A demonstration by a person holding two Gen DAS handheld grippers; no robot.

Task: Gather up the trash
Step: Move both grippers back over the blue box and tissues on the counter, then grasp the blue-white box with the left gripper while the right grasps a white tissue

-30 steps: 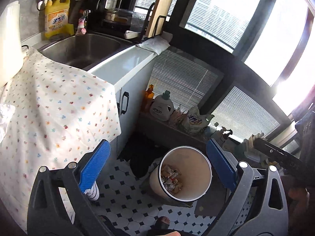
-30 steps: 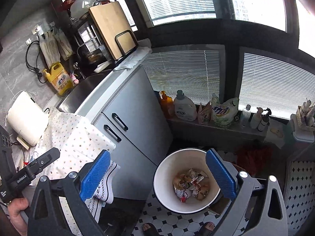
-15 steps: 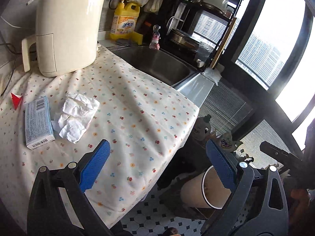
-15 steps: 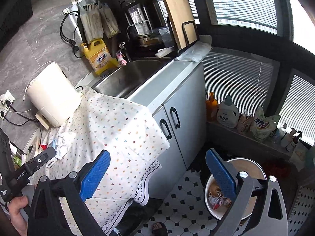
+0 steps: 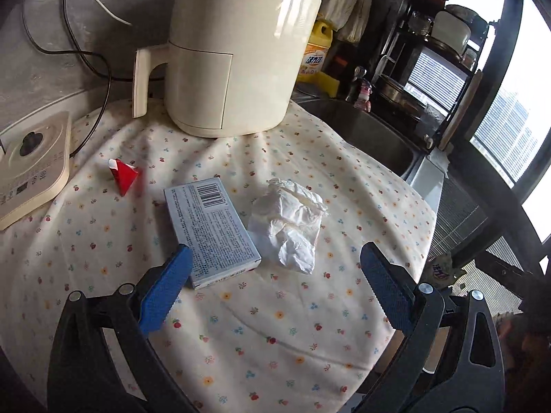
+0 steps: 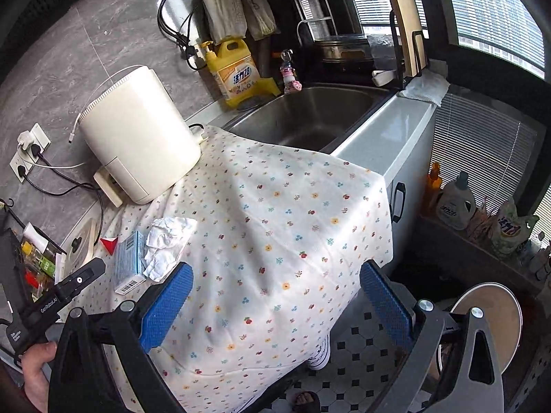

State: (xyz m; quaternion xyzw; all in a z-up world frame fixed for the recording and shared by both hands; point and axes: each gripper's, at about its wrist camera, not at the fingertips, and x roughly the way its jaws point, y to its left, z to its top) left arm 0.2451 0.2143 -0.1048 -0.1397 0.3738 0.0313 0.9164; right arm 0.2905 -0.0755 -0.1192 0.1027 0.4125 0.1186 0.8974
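The left hand-held gripper (image 5: 275, 285) hovers low over the table, its blue-padded jaws spread wide and grasping nothing. Just ahead of it, between the lines of the two pads, lies the crumpled white paper tissue (image 5: 287, 222) on the flower-printed cream tablecloth (image 5: 310, 327); its longer side runs roughly away from the gripper. Touching the tissue's left edge is the flat pale-blue cardboard box with a barcode (image 5: 211, 227), whose near corner sits right beside the left pad. Farther left rests a small red folded wrapper (image 5: 124, 175).

The right hand-held gripper (image 6: 275, 296), also released and empty, hangs off the table's front edge, well apart from the tissue (image 6: 168, 244), with the round white waste bin (image 6: 489, 313) on the floor to its right. The left arm is plainly nearer; a short forward descent would likely bracket the tissue, though the box may be nudged.
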